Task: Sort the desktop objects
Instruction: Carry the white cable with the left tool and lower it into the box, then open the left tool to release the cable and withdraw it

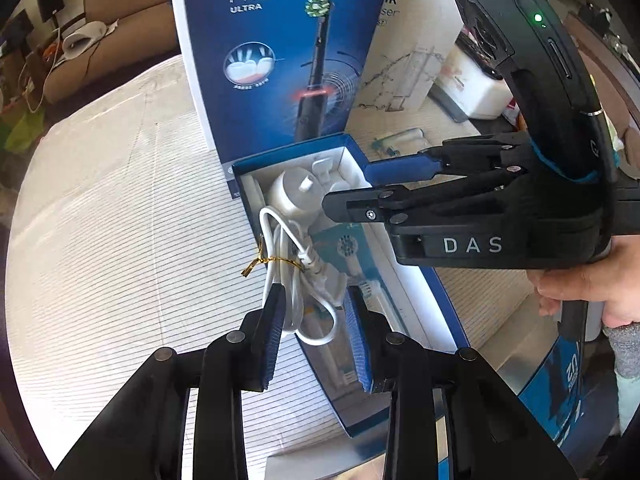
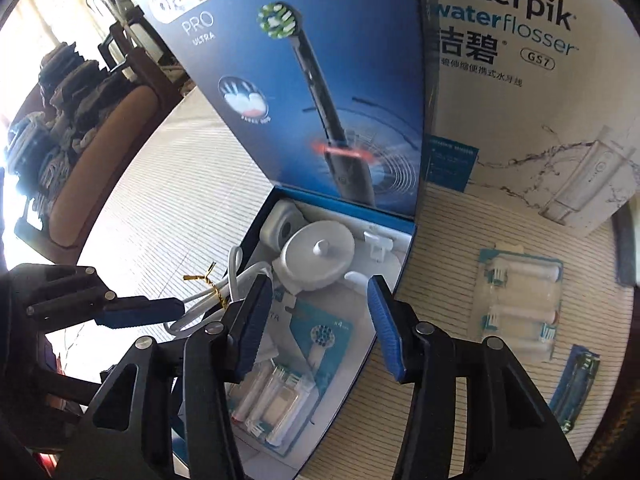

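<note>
Left gripper (image 1: pixel 316 328): black arms with blue pads are filling the near edge of the left wrist view; the jaws are standing narrowly apart around the white cable (image 1: pixel 298 280), and the left pad is touching the loops. I cannot tell if the right pad is pressing too.
White cable: it is lying coiled, tied with a gold twist tie (image 1: pixel 266 260), and hanging over the left wall of the open box (image 1: pixel 400 316).
Right gripper (image 2: pixel 320 332): its jaws are standing about half open over the box with nothing between the pads. A hand (image 1: pixel 592 284) is holding its handle at the right edge of the left wrist view.
Open box: it is lying flat on the striped table cloth (image 1: pixel 120 220). Inside, a round white charger base (image 2: pixel 318 258) is sitting at the far end, and a pack of brush heads (image 2: pixel 276 392) is lying at the near end.
Box lid (image 2: pixel 320 80): blue, with a toothbrush picture, it is standing upright at the far end of the box.
Waterpik box (image 2: pixel 532 92): white, it is standing just right of the lid.
Loose pack of brush heads (image 2: pixel 520 304): it is lying on the cloth right of the open box, with a smaller pack (image 2: pixel 576 384) near it.
</note>
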The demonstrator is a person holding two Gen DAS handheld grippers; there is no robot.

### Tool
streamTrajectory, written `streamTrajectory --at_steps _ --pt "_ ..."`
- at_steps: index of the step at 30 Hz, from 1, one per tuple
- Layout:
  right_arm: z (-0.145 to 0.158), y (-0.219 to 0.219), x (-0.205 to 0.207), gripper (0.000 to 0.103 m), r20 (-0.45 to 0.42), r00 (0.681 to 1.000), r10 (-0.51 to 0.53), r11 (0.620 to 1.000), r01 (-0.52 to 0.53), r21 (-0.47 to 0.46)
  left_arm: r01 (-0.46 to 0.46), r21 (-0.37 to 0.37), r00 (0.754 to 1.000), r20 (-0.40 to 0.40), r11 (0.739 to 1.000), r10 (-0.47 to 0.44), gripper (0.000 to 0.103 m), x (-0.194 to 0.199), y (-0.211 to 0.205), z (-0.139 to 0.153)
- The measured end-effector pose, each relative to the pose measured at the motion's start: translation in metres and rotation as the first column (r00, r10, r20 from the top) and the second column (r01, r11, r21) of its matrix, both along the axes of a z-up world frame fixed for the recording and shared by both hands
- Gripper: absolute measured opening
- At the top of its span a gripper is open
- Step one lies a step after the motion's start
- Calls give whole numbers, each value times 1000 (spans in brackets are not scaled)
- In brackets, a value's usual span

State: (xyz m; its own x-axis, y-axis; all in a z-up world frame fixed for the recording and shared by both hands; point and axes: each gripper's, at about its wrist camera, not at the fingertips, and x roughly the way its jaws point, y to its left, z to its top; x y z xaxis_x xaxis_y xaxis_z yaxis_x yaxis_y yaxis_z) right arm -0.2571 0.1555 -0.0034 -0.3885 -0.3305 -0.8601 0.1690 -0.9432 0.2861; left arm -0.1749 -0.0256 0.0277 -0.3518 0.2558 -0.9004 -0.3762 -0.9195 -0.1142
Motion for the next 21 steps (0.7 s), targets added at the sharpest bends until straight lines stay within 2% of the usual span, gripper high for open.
streamTrajectory --at_steps 4,9,11,14,17,21 --pt "-5 5 15 43 27 1000 -13 997 15 -76 -47 77 997 61 996 42 31 -17 -8 -5" --pt "-2 14 34 43 -9 1000 -11 994 10 -105 -102 132 995 22 986 100 31 3 -27 19" --pt "2 10 42 44 -46 998 51 997 -54 -64 -122 129 993 16 984 121 31 5 -37 23" --pt "-3 -13 47 44 -37 986 163 986 -162 42 -153 151 988 53 977 147 31 -4 -45 13" --pt "-10 -41 44 44 -41 978 205 968 -197 159 -178 188 982 99 966 162 31 -10 -44 -2" --pt "-12 -42 38 43 -15 980 201 971 -197 137 -202 227 974 146 953 172 31 -12 -42 -16"
